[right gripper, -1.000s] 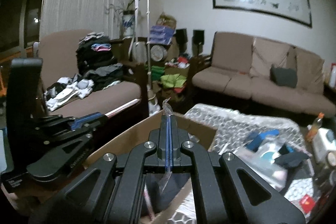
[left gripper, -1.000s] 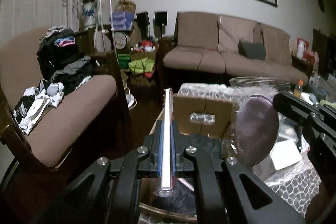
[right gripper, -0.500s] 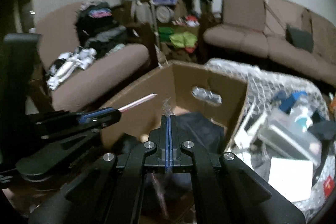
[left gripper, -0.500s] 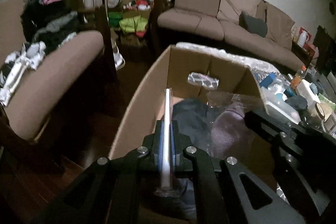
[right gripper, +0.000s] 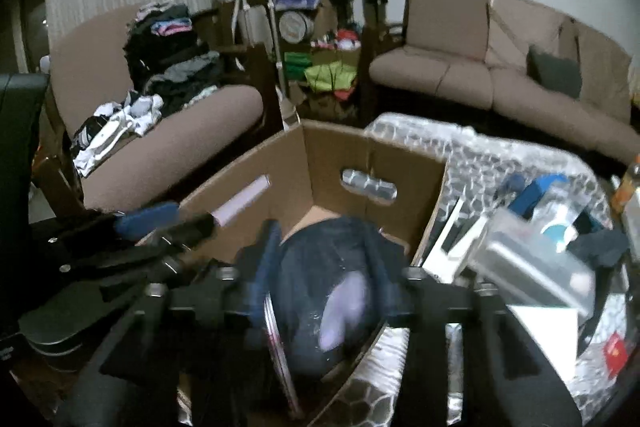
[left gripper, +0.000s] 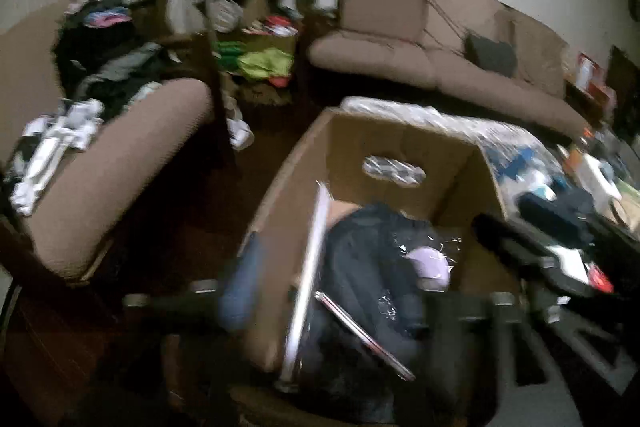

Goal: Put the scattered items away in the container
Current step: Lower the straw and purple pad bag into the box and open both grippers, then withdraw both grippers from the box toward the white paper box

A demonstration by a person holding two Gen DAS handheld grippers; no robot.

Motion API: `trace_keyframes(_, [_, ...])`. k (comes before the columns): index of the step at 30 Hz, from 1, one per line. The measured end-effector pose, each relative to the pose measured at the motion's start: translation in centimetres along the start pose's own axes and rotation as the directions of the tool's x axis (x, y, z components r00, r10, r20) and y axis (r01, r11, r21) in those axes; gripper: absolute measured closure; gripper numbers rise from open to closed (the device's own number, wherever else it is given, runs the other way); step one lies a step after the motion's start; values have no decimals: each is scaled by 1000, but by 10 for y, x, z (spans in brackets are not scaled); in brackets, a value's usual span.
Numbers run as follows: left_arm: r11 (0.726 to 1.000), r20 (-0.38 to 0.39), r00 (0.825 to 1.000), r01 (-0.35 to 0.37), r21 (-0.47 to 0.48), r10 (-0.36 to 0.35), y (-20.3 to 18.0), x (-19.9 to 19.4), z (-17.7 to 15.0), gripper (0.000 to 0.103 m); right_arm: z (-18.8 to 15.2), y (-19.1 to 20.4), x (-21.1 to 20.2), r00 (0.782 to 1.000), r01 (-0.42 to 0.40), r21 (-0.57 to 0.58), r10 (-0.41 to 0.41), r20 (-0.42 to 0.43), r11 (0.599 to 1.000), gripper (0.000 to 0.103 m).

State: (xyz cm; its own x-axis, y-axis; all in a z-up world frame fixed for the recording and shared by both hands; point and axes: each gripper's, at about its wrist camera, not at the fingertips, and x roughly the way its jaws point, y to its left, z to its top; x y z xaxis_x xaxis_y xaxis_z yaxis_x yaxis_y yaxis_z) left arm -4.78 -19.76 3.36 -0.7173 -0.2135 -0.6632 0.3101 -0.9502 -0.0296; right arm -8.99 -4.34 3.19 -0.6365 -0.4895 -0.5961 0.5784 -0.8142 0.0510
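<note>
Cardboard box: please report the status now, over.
Both grippers open above the cardboard box. Clear packet with the purple item lies inside on dark clothing. Nothing blocks the opening.

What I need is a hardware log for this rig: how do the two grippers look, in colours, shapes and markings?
They look alike. The left gripper and the right gripper are angular and matte black with triangular cut-outs, round silver bolt heads, and blue pads lining the jaws. Motion blur hides any finer markings. No cables, hands or sleeves show.
</note>
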Motion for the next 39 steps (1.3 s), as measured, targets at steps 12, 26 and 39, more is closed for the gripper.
trace_keyframes(12, [999,36,999,-39,23,38,2,-45,13,0,33,-18,-54,998,28,21,-29,57,999,28])
trace_keyframes(26, [991,-96,994,-45,127,57,-16,-69,9,0,41,-32,-108,998,32,-15,-33,-56,999,28])
trace_keyframes(39, [983,-57,998,40,179,-30,-71,-99,-1,0,24,-73,-169,996,84,20,-84,-1,996,28])
